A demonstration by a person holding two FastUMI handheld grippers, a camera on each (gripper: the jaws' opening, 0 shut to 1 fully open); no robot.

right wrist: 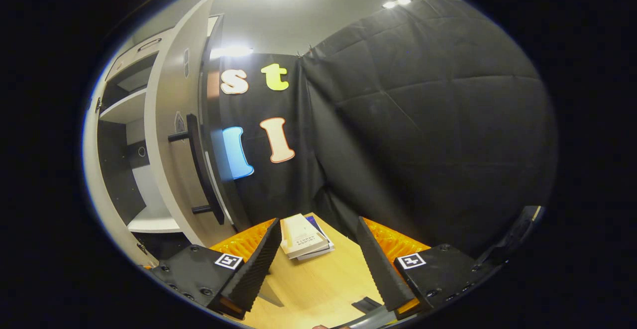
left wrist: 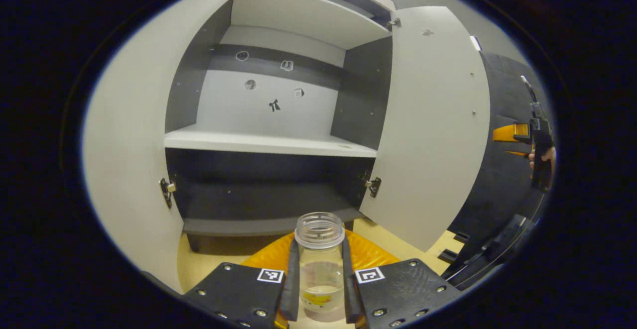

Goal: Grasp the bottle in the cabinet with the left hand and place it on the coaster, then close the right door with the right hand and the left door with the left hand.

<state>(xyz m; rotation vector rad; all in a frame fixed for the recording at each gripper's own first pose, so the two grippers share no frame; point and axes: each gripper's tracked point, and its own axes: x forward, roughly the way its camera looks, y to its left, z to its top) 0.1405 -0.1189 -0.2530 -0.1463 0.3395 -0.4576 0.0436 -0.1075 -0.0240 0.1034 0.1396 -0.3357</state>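
Observation:
A clear, lidless bottle with a little liquid in it stands upright between the fingers of my left gripper, which is shut on it in front of the cabinet. The bottle's base is hidden at the bottom edge. The cabinet's shelves are bare, and both the left door and the right door stand wide open. In the right gripper view, my right gripper is open over the wooden table, with the right door and its black bar handle to its left. The right gripper also shows far right, held by a hand.
A small stack of books lies on the table just beyond the right gripper's fingers, against the black cloth wall. A small dark object lies on the table near the right finger. Light wooden tabletop runs under the cabinet's front.

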